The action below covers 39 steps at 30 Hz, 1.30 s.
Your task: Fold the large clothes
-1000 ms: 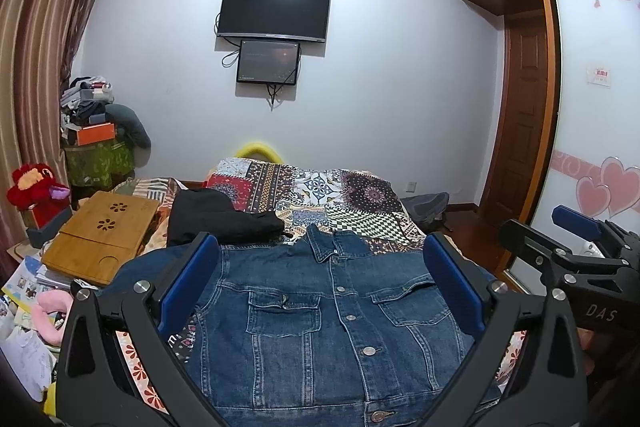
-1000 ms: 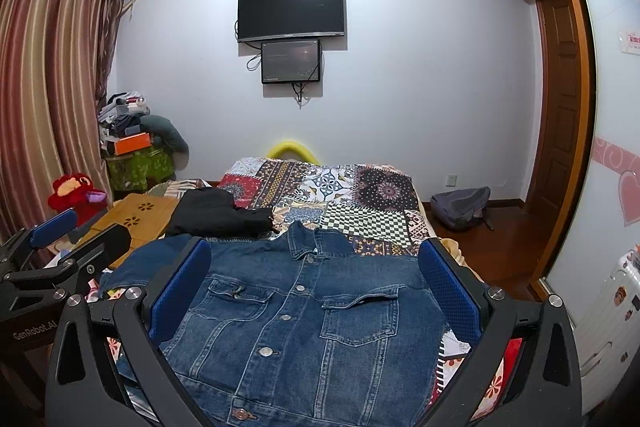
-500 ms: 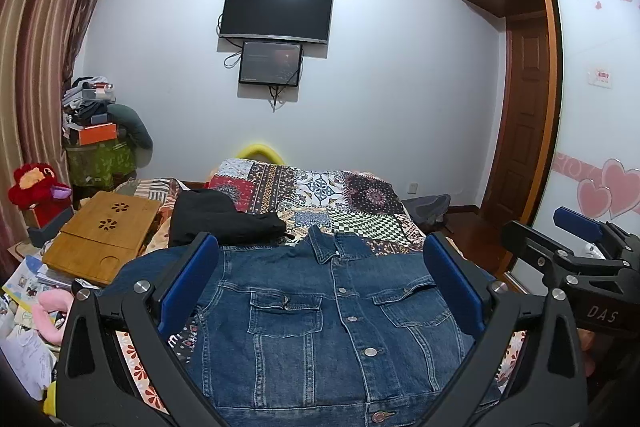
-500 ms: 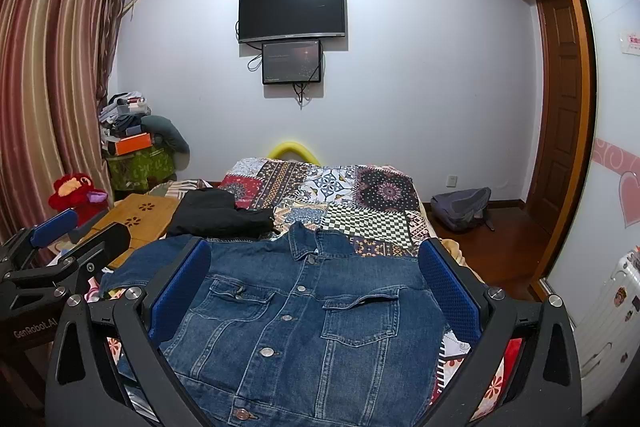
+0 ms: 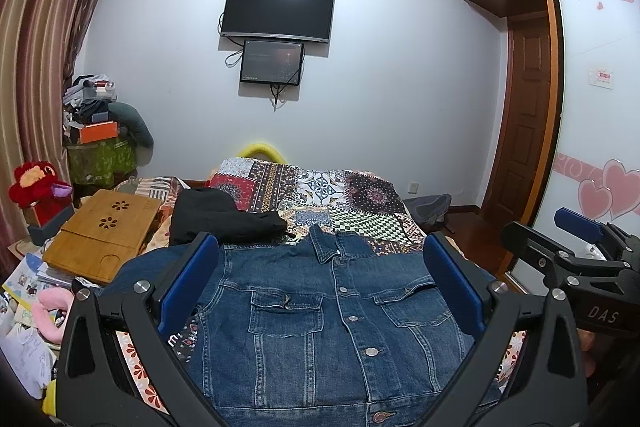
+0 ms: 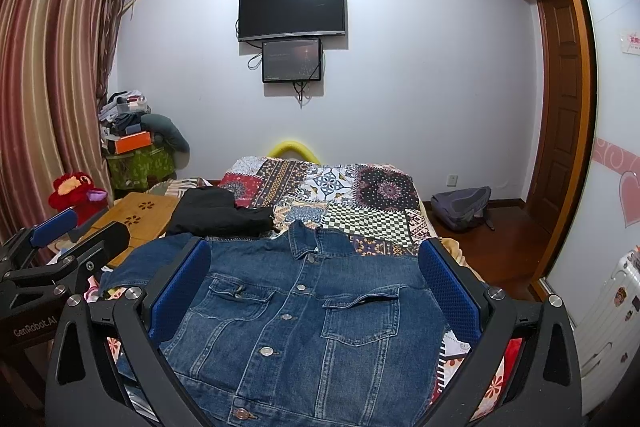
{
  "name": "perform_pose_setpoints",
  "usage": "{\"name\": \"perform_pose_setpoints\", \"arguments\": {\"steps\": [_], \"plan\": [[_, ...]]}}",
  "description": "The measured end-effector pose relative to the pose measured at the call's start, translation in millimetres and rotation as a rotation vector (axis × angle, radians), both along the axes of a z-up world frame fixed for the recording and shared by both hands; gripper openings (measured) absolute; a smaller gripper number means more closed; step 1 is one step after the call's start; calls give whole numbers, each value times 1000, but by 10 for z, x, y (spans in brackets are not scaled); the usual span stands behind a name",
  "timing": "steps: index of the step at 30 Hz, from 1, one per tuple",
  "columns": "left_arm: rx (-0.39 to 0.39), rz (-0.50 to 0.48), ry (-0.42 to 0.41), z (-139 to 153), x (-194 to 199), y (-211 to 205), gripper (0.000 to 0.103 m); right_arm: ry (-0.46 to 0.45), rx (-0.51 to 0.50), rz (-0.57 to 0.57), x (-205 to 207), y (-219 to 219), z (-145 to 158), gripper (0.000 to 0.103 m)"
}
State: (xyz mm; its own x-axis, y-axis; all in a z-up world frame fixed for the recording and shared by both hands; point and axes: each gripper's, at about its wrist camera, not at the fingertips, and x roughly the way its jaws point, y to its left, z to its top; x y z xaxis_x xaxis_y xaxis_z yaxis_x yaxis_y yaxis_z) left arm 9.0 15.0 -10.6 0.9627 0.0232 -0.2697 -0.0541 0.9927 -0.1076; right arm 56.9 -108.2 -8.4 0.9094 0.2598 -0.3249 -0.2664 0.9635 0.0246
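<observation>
At the far left a striped curtain (image 6: 52,87) hangs beside the wall, and below it a red plush toy (image 6: 76,193) sits next to a pile of clothes and boxes (image 6: 128,131) stacked on a green bin. A wooden lap tray (image 5: 102,237) with flower cut-outs lies at the left side of the bed, and just right of it a black garment (image 5: 218,223) lies bunched on the patchwork bedspread (image 5: 352,195). The left gripper (image 5: 320,287) is held above the near end of the bed with its two blue-padded fingers (image 5: 188,283) spread wide apart, empty and touching nothing. Between and below them lies the denim jacket (image 5: 320,327), spread flat on its back with the buttoned front facing up, collar pointing toward the far wall and both chest pockets showing; its left sleeve runs out sideways toward the tray. The right gripper (image 6: 316,287) is likewise held above the jacket, its jaws wide apart and holding nothing, just right of the left one, so each shows at the edge of the other's view. On the far wall a dark television (image 6: 292,9) hangs above a smaller screen (image 6: 292,61). Farther right a grey backpack (image 6: 464,205) rests on the wooden floor near a brown door (image 6: 560,107), and at the far right stands a wardrobe door with pink hearts (image 5: 600,187).
</observation>
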Motion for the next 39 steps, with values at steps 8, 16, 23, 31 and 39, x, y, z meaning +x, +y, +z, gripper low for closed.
{"name": "perform_pose_setpoints", "arguments": {"steps": [8,16,23,31,39], "plan": [[-5,2,5,-16,8,34,103,8,-6,2,29,22,-17,103],[-15,11,23,-55,58,66,103,28,-15,1,158,55,-59,103],[-7,68,66,-112,312,256,103,79,-19,-6,436,107,-161,103],[-67,174,120,-265,684,870,103,192,-49,-38,906,118,-418,103],[-175,345,297,-753,1164,1947,103,322,-60,-81,1359,96,-655,103]]}}
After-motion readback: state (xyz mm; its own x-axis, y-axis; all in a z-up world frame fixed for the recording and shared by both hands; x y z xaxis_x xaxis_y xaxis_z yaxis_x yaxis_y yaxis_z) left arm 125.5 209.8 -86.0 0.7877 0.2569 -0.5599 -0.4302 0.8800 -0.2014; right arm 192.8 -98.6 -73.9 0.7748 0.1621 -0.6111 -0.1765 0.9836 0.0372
